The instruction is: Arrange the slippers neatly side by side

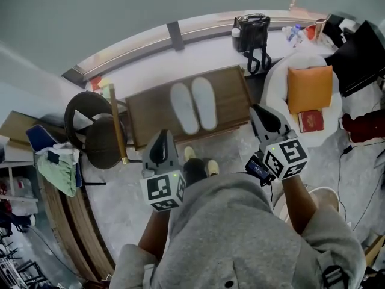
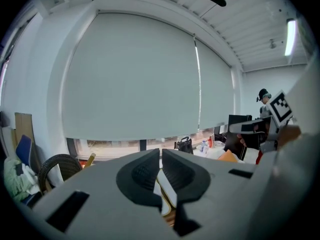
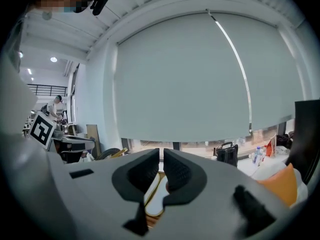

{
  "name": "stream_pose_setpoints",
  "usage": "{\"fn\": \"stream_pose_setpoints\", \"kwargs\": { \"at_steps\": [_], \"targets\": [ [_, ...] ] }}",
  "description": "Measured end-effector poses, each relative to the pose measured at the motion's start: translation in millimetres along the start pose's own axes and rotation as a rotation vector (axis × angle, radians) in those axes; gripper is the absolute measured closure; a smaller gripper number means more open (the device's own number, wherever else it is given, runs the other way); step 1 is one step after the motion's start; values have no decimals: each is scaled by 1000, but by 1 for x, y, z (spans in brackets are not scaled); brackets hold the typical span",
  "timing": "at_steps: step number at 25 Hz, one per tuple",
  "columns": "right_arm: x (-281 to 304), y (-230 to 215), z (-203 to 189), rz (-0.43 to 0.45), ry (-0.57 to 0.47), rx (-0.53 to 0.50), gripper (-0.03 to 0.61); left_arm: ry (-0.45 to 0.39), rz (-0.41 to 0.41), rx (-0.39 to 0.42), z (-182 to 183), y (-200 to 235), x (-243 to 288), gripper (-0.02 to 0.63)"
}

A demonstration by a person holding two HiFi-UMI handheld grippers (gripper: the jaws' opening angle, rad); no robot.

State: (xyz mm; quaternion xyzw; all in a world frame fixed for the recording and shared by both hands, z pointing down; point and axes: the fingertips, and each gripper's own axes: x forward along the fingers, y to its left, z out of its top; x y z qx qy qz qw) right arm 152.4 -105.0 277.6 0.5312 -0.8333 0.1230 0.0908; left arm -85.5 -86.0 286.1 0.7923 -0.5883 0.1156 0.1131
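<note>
White slippers [image 1: 183, 108], brown board [image 1: 144, 116], orange cushion [image 1: 310, 89]

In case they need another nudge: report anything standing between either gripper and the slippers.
Nothing visible does. The two slippers lie side by side on the wooden board, and the left gripper and right gripper, both shut and empty, hang raised on its near side with only open air between.

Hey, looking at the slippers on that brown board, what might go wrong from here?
1. The white slippers lie side by side on the brown board. A reach down with the left gripper or the right gripper, both shut and empty, might knock them askew.
2. The person's shoes stand close to the board's near edge, so a step forward might shove it.
</note>
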Motion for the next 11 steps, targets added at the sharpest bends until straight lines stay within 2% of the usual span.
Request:
{"fn": "stream_pose_setpoints", "kwargs": {
  "at_steps": [5, 11],
  "targets": [
    [6, 6, 2, 16, 10, -11, 538, 9, 2, -71, -2, 7, -7, 586],
    [13, 10, 1, 17, 12, -19, 538, -8, 2, -77, 3, 8, -8, 586]
  ]
}}
